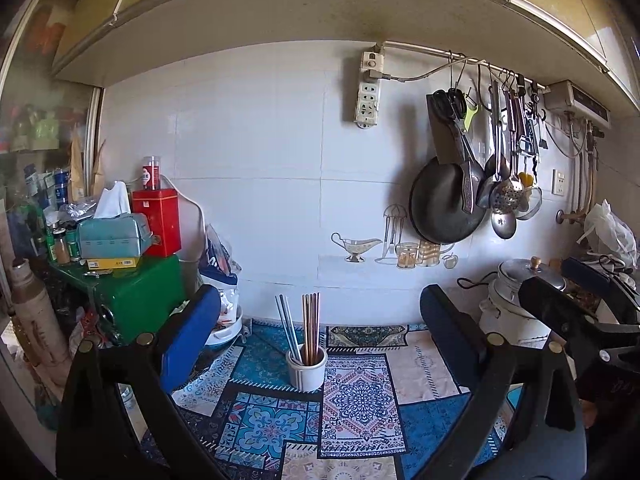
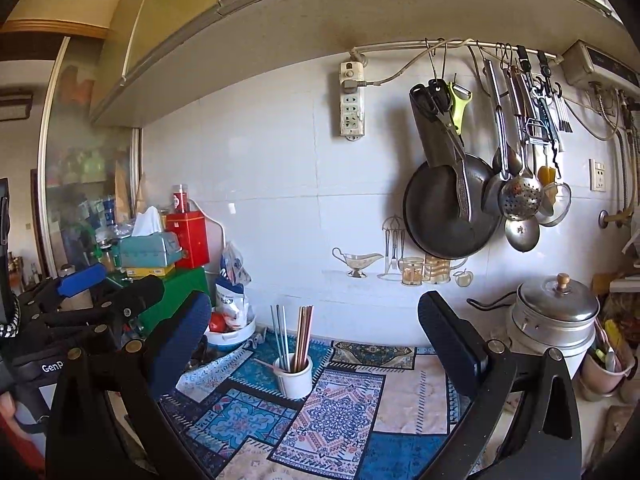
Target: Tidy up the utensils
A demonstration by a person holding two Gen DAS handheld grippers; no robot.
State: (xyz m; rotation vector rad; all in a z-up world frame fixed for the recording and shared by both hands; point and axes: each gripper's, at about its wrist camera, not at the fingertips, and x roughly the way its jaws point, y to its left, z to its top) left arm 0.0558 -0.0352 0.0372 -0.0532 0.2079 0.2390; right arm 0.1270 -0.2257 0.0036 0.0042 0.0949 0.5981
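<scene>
Two sets of chopsticks [image 1: 311,326] stood upright in white holder [image 1: 306,372] on patterned mat [image 1: 360,404] at bench middle. Left hand-held gripper [image 1: 320,344] and right hand-held gripper [image 2: 314,344] both spread apart, empty, hovering short of holder. No loose utensils visible; task looked mostly done.

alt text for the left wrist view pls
The open left gripper faces a white holder of upright chopsticks on a patterned mat. A pan and ladles hang on the tiled wall behind; the right gripper shows at right.
</scene>
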